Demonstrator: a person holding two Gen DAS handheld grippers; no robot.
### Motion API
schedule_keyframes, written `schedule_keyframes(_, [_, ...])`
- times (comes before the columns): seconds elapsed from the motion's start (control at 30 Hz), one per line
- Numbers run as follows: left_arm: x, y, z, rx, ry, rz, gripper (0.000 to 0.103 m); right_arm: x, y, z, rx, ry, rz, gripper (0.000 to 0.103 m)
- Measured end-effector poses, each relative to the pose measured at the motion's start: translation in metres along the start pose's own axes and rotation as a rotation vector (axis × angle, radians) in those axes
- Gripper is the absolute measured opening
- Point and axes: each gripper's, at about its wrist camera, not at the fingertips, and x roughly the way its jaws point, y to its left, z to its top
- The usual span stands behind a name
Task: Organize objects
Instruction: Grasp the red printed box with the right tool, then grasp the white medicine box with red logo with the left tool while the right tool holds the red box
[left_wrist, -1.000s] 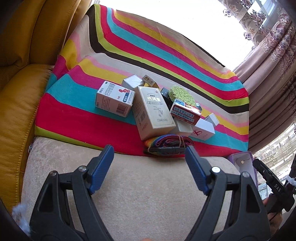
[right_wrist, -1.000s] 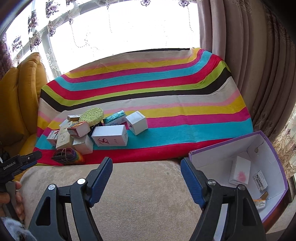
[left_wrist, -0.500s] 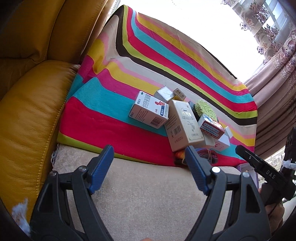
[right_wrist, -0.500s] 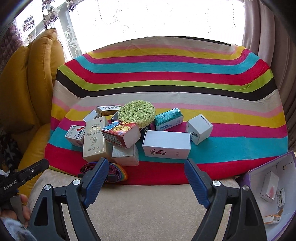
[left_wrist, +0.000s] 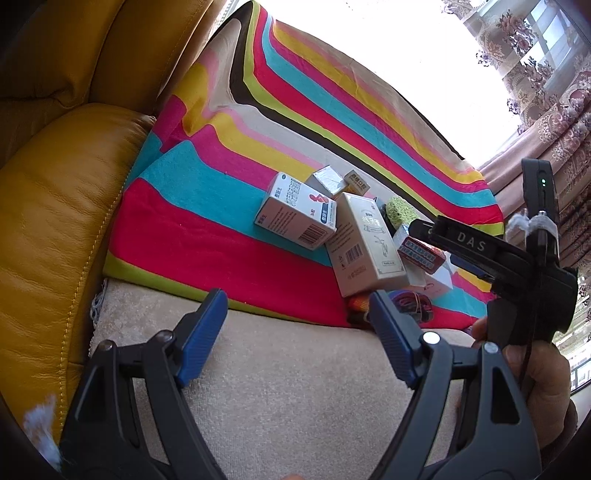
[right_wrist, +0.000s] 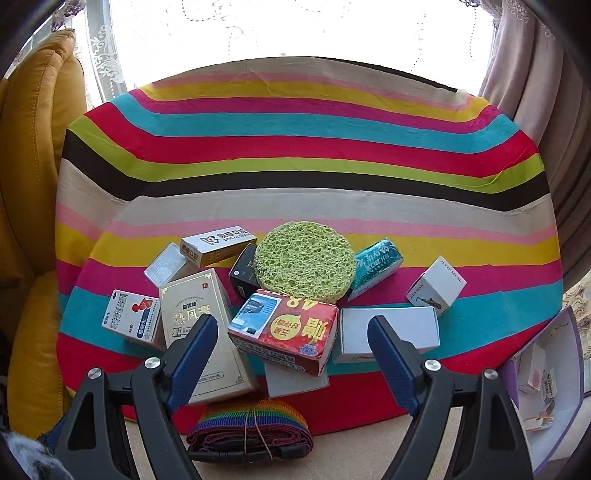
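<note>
Hovering over the pile with both grippers empty, jaws spread wide on each. Our right gripper (right_wrist: 291, 338) sits just in front of the red box (right_wrist: 283, 334), which lies on top of the heap, so that looks like the pick. Our left gripper (left_wrist: 297, 315) hangs over bare beige cushion (left_wrist: 295, 387), off to the side.

Tips for doing this one well, we reckon: come down square so the pads land on the red box's two long sides, and lift straight up, because it rests on a plain white box (right_wrist: 295, 382) and leans by the tall cream box (right_wrist: 201, 332). Dragging it could topple the neighbours. The purple-edged storage box (right_wrist: 546, 373) at the right edge seems to be where things go.

Count, near to far: one rolled rainbow strap (right_wrist: 251, 430), one red box, one cream box, two plain white boxes, one small medicine box (right_wrist: 133, 317), one music-brand cube box (right_wrist: 436, 286), one black box (right_wrist: 243, 275), one green sponge disc (right_wrist: 304, 262), one teal pack (right_wrist: 376, 266), one silvery box (right_wrist: 166, 264), one gold-edged dental box (right_wrist: 218, 243). All sit on the striped cloth (right_wrist: 295, 129).
</note>
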Motion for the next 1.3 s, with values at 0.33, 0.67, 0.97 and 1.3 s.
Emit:
schedule_keyframes(0.33, [0.002, -0.003, -0.005, 0.020, -0.026, 0.019, 0.082, 0.021, 0.009, -0.004, -0.030, 0.013, -0.095, 0.083])
schedule_keyframes(0.67, [0.005, -0.006, -0.005, 0.031, -0.011, 0.051, 0.082, 0.002, -0.011, -0.016, -0.021, -0.075, -0.041, 0.061])
schedule_keyframes(0.97, [0.017, 0.006, 0.016, -0.029, 0.052, 0.104, 0.082, -0.032, -0.045, -0.032, -0.022, -0.189, -0.011, 0.061])
schedule_keyframes(1.3, [0.056, -0.019, 0.049, 0.100, 0.134, 0.195, 0.084, -0.035, -0.073, -0.036, 0.010, -0.217, 0.030, 0.061])
